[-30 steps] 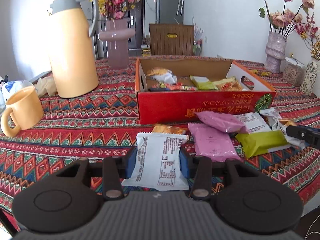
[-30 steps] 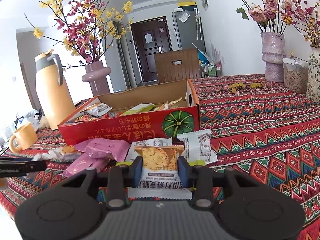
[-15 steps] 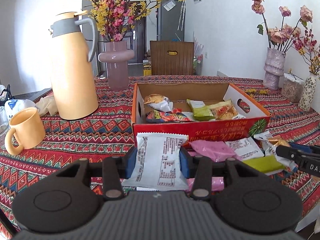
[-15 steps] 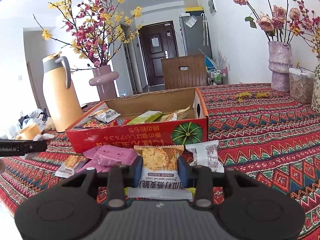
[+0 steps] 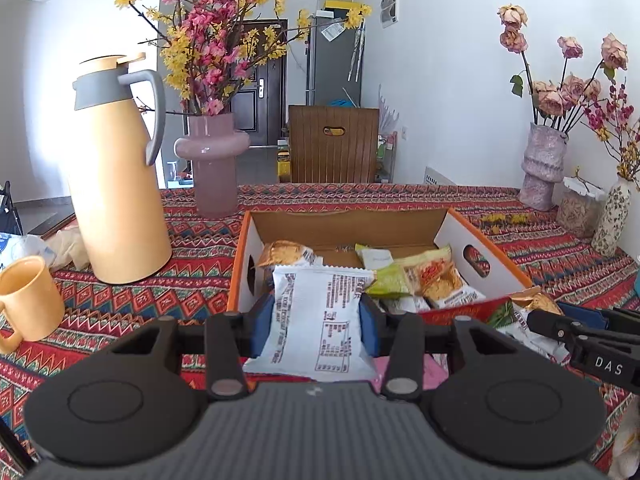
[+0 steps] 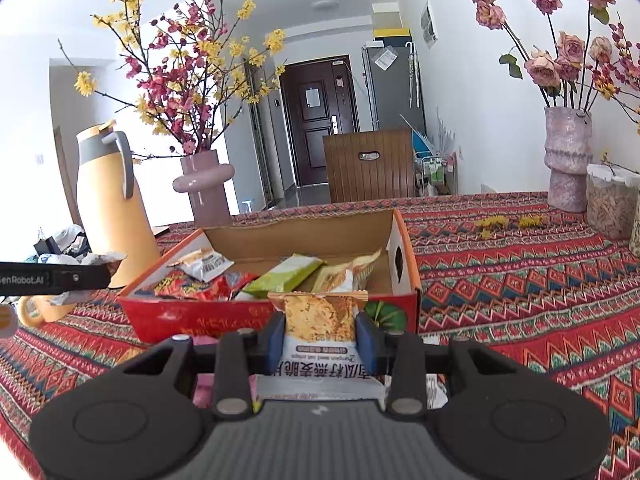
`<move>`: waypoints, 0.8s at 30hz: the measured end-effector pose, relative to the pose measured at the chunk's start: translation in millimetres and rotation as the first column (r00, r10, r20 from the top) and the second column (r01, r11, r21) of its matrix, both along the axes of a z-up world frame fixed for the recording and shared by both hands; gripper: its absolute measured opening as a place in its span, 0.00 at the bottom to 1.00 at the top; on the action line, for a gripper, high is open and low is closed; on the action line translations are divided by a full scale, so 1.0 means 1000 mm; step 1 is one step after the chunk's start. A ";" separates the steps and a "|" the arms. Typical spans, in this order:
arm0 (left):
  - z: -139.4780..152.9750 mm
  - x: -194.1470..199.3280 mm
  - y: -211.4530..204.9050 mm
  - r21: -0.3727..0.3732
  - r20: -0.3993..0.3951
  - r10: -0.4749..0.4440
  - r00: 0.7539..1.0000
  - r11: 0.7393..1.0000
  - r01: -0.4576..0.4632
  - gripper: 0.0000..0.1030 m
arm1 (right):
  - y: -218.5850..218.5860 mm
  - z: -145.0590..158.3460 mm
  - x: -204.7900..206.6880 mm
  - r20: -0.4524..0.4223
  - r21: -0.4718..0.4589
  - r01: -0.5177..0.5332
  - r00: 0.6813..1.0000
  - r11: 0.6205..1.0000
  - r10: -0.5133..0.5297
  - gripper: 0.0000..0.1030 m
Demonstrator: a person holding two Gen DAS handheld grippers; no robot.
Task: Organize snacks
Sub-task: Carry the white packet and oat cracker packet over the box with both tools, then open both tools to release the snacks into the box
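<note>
My left gripper is shut on a white snack packet and holds it in the air at the near edge of the open red cardboard box. My right gripper is shut on an orange cracker packet, held in front of the same box's red front wall. The box holds several snack packets, among them a green one and an orange one. The right gripper also shows at the right of the left wrist view. Pink packets lie on the table below.
A yellow thermos jug, a pink vase with blossoms and a yellow mug stand left of the box. A stone vase with roses and a jar stand at the right. A wooden chair is behind the table.
Both grippers have risen from the table with their packets and moved forward toward the box. The box interior now shows from above.
</note>
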State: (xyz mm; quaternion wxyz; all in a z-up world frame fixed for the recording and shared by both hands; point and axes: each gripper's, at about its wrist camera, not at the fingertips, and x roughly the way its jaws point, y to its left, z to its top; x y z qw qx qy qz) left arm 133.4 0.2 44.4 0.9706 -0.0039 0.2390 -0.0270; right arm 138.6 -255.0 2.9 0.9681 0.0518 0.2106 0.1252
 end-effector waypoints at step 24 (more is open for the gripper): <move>-0.005 0.093 -0.020 -0.018 0.001 0.020 1.000 1.000 -0.020 0.44 | 0.013 0.012 0.099 0.016 -0.022 -0.004 1.000 1.000 0.005 0.36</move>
